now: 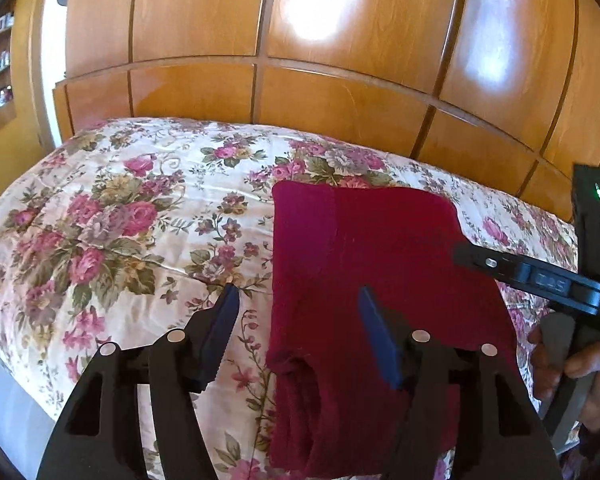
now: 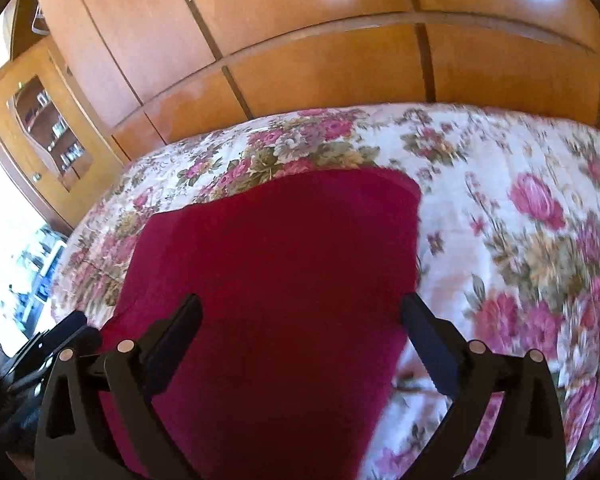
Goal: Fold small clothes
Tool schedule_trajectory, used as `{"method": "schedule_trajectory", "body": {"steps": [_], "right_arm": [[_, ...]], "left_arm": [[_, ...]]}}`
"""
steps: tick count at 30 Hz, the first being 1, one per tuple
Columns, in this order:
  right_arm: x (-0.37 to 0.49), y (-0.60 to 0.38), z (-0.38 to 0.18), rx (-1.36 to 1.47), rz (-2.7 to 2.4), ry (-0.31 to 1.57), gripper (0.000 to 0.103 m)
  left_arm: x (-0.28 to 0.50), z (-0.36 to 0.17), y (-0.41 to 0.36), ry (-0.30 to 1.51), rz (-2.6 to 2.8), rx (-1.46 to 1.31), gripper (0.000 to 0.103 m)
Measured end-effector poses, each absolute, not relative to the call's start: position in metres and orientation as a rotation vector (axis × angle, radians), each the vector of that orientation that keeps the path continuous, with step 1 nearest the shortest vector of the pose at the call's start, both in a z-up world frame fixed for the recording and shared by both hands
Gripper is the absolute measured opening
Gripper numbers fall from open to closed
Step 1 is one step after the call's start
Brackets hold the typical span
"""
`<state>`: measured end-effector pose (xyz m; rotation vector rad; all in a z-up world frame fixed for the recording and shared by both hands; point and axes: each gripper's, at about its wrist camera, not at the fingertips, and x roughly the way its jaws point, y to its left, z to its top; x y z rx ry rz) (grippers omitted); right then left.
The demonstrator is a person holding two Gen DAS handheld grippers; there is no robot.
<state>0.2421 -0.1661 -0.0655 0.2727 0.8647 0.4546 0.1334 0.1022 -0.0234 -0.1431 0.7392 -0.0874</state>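
Note:
A dark red knit garment (image 1: 380, 264) lies folded on the floral bedspread (image 1: 112, 216); it also shows in the right wrist view (image 2: 276, 264). My left gripper (image 1: 298, 296) is open and empty, hovering above the garment's near left edge. My right gripper (image 2: 302, 308) is open and empty above the garment's middle. The right gripper also shows at the right edge of the left wrist view (image 1: 460, 252), its fingers over the garment's right side, held by a hand (image 1: 584, 376).
The bed runs along a wall of glossy wooden wardrobe panels (image 1: 300, 72). A wooden cabinet with a glass door (image 2: 48, 132) stands at the far left. The bedspread (image 2: 520, 240) stretches out on both sides of the garment.

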Motion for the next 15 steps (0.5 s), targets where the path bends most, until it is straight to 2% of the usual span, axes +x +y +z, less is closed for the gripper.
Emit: {"method": "schedule_trajectory", "body": {"steps": [8, 9, 10, 11, 15], "right_arm": [[0.241, -0.19, -0.108, 0.545, 0.625, 0.991, 0.098], [0.242, -0.189, -0.11, 0.554, 0.64, 0.991, 0.095], [0.244, -0.185, -0.111, 0.563, 0.667, 0.995, 0.089], [0.246, -0.182, -0.112, 0.567, 0.68, 1.001, 0.087], [0.252, -0.175, -0.115, 0.557, 0.684, 1.006, 0.068]], "left_arm": [[0.149, -0.065, 0.127, 0.856, -0.253, -0.345, 0.06], [0.152, -0.07, 0.134, 0.862, -0.295, -0.398, 0.059], [0.153, -0.074, 0.137, 0.864, -0.325, -0.433, 0.052], [0.156, -0.079, 0.142, 0.87, -0.381, -0.486, 0.045], [0.165, -0.097, 0.151, 0.88, -0.476, -0.619, 0.039]]}}
